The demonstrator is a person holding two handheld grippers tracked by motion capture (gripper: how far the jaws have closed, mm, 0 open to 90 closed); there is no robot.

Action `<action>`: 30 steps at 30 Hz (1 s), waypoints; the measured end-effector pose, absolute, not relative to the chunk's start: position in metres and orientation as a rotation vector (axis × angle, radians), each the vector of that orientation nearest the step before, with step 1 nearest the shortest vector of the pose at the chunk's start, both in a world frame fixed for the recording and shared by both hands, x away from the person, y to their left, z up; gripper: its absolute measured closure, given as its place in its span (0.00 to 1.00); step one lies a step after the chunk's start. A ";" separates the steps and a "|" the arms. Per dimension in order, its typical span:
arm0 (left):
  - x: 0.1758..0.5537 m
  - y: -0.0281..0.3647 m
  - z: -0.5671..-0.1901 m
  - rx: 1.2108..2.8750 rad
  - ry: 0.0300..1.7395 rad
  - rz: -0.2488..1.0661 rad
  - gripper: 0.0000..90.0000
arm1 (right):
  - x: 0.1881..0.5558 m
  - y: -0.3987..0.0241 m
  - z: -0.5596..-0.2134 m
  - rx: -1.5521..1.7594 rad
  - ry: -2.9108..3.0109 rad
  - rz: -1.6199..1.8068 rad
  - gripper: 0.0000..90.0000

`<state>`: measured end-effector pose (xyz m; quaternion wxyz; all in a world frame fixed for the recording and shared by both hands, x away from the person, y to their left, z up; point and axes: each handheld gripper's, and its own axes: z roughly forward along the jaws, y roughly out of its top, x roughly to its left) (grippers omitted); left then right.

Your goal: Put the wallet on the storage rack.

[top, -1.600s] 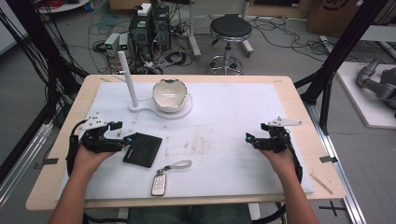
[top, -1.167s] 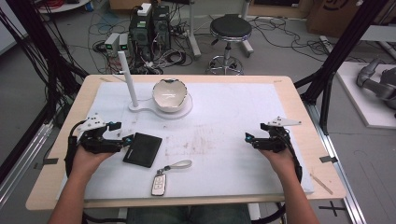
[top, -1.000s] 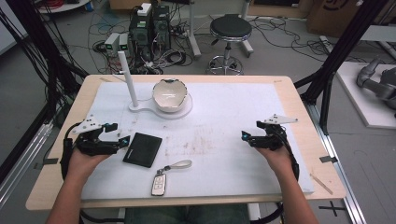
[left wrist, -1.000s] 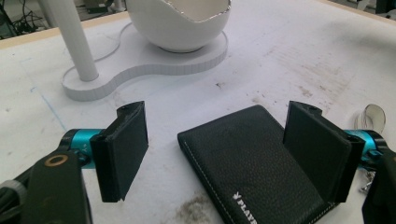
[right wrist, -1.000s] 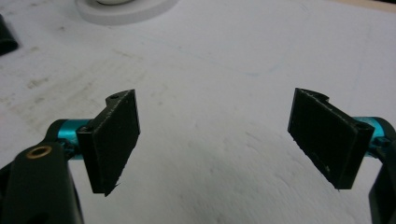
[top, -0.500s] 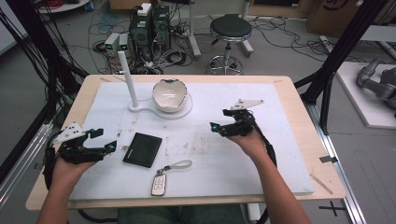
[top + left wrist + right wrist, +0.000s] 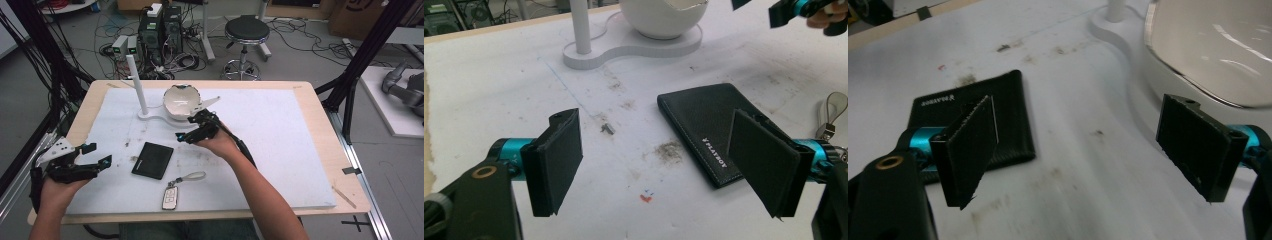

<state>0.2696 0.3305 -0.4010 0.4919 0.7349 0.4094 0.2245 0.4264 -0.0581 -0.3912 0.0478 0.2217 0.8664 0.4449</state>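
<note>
Gaping right gripper beside bowl — wallet nearby

The left gripper is at the left edge of the tabletop, near the front corner, held by the left hand, and its jaws stand wide apart. The right arm reaches far over the tabletop toward its back edge, and the right gripper has its jaws wide apart too.

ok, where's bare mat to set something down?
Right half of the mat, beyond the right hand-held gripper, is bare. Crowded left of centre: white stand, bowl, wallet, key fob.
</note>
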 end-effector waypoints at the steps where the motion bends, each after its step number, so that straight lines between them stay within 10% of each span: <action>1: 0.270 0.330 -0.401 1.784 0.994 0.545 0.25 | 0.426 -0.058 -0.391 0.676 2.642 1.357 0.19; 15: 0.269 0.332 -0.401 1.789 0.992 0.553 0.25 | 0.426 0.012 -0.433 0.606 2.837 1.197 0.20; 20: 0.269 0.330 -0.401 1.802 0.990 0.557 0.25 | 0.424 0.016 -0.442 0.580 2.939 1.199 0.58; 30: 0.269 0.328 -0.401 1.808 0.988 0.559 0.25 | 0.421 0.011 -0.437 0.583 2.946 1.192 0.85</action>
